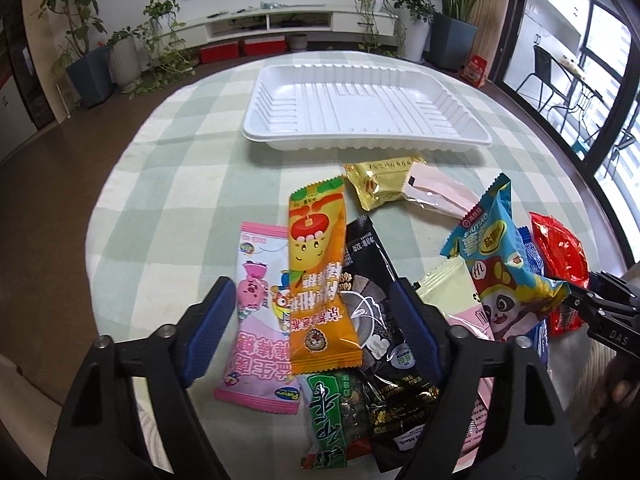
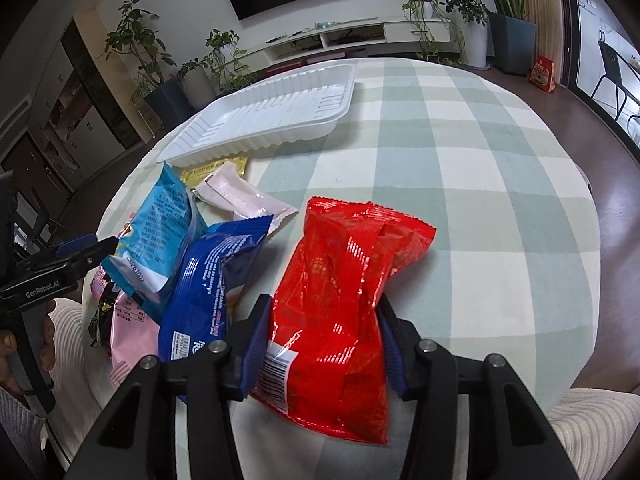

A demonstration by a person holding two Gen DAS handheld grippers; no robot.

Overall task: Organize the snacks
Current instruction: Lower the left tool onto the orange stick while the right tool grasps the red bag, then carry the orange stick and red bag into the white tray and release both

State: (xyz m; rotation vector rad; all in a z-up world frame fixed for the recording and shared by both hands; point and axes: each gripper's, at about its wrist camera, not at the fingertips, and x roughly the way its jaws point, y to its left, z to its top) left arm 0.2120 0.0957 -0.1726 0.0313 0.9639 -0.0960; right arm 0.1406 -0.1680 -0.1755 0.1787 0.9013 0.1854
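Right gripper (image 2: 322,330) clenched on red packet (image 2: 344,304), apparently resting on counter (image 2: 480,184). Left gripper (image 1: 308,304) spread wide over orange packet (image 1: 320,272) in snack pile. White tray (image 1: 360,100) beyond.

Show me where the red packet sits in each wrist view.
Left wrist view: red packet at the far right edge, behind the light blue packet.
Right wrist view: red packet at lower centre, between the right gripper jaws.
Shared landmark: white tray.
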